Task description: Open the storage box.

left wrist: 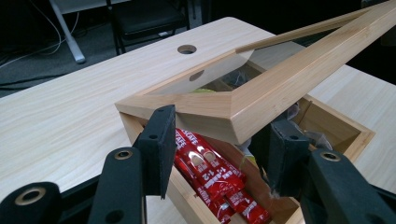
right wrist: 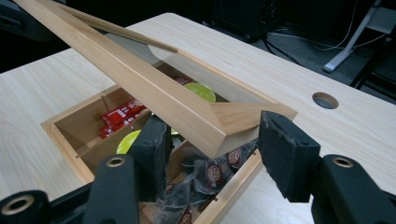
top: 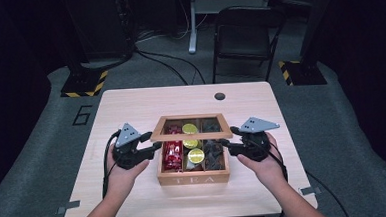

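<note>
though two grippers' fingers apart around one lid (top: 191, 134), three compartments below

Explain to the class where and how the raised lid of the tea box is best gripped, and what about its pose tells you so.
Grip the lid at its two front corners, one gripper from each side, jaws straddling the frame's wooden edge. It tilts up at the front over the tea box, so those corners are exposed; the left gripper and right gripper already sit there.

Lid (left wrist: 261, 93) runs off top right edge beyond left gripper (left wrist: 219, 144); whether its pads (left wrist: 161, 140) touch the lid, cannot tell. Lid covers far part of box (right wrist: 70, 140) ahead of right gripper (right wrist: 215, 154). Packet (left wrist: 210, 175) print blurred.
</note>
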The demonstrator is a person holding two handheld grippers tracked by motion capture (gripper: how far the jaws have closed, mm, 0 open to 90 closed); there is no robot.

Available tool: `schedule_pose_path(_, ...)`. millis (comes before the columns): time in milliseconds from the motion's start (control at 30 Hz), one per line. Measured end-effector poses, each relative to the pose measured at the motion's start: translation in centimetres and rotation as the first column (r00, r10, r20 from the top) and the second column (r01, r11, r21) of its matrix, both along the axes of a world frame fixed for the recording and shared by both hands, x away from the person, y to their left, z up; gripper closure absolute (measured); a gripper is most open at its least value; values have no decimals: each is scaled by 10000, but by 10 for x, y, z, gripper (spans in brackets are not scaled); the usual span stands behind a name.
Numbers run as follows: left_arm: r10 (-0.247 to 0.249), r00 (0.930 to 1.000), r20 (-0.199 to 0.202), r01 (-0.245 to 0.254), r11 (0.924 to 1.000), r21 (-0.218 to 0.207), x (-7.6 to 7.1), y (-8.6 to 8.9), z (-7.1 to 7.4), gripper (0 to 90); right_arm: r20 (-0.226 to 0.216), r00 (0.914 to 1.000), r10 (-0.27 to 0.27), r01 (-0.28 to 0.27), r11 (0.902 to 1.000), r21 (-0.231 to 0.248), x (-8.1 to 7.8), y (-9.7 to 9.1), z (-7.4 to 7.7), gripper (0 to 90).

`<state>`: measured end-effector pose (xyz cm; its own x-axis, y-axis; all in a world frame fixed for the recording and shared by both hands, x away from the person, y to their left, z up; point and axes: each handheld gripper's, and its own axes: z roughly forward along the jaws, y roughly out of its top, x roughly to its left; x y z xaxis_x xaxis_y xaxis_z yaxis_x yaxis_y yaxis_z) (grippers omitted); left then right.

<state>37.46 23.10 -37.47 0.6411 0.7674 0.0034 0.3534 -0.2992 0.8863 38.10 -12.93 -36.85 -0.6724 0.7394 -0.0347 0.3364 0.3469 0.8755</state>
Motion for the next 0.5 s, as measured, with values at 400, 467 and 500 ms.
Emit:
schedule_pose_path(400, 90, 10000, -6, -91, 9996, -284, 12, 0, 11, 508, 280, 9995, -123, 129, 9996, -233, 11, 4, 12, 445)
schedule_pose_path(467, 124, 9999, -30, -125, 9992, -371, 14, 0, 13, 509, 287, 9995, -161, 164, 9998, -120, 14, 5, 14, 442)
schedule_pose_path(500, 141, 9999, 14, -140, 9991, -388, 15, 1, 14, 511, 282, 9994, -197, 200, 9997, -116, 17, 5, 16, 442)
